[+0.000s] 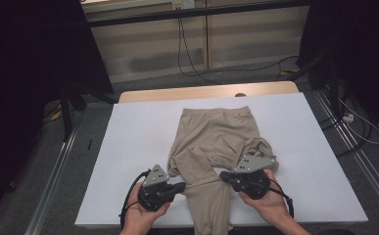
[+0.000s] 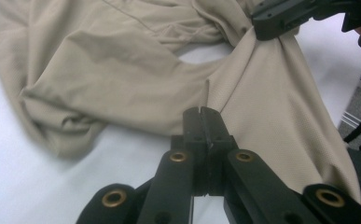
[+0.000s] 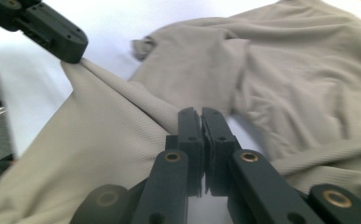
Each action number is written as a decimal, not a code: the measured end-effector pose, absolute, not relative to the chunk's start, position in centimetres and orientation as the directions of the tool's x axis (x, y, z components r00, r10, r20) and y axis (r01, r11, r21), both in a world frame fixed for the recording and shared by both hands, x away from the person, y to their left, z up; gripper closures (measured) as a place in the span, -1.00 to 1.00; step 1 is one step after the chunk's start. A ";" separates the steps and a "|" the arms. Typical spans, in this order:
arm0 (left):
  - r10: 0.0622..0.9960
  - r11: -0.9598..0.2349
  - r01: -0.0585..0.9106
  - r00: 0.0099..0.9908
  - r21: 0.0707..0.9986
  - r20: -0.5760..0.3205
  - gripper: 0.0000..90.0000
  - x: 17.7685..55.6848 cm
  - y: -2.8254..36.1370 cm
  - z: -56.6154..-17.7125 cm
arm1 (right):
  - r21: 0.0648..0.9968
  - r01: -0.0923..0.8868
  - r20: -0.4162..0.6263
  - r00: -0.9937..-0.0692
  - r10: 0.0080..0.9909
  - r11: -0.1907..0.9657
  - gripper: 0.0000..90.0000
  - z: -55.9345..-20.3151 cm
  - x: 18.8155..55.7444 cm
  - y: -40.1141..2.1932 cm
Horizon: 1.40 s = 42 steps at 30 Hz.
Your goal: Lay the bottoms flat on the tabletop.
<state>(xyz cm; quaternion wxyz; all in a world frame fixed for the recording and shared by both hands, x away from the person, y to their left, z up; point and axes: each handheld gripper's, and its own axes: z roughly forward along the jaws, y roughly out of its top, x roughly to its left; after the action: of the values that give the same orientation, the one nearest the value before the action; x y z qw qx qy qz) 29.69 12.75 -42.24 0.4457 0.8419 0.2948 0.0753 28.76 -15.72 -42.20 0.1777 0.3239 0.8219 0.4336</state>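
I have both grippers (image 1: 183, 186) (image 1: 225, 176) pinching the beige trousers' (image 1: 216, 134) leg edges; next I fold it up.

white table (image 1: 128, 147), grey floor (image 1: 40, 171), pale wall (image 1: 143, 44)

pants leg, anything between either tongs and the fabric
Nothing visible. Both the left tongs and the right tongs are shut directly on opposite edges of the beige pants leg, which is stretched between them over the white table.
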 end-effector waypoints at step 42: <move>0.431 -0.627 0.414 0.890 0.660 -0.148 0.99 25.4 11.6 -44.5 | 0.710 0.355 0.132 -0.915 0.381 0.607 0.96 -45.6 21.7 -10.8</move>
<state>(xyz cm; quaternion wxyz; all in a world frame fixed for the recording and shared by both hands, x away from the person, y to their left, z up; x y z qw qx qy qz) 25.39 11.57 -44.47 0.3629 0.9019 0.2341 0.0119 21.73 -10.83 -45.61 0.0164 0.2054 0.8963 0.3926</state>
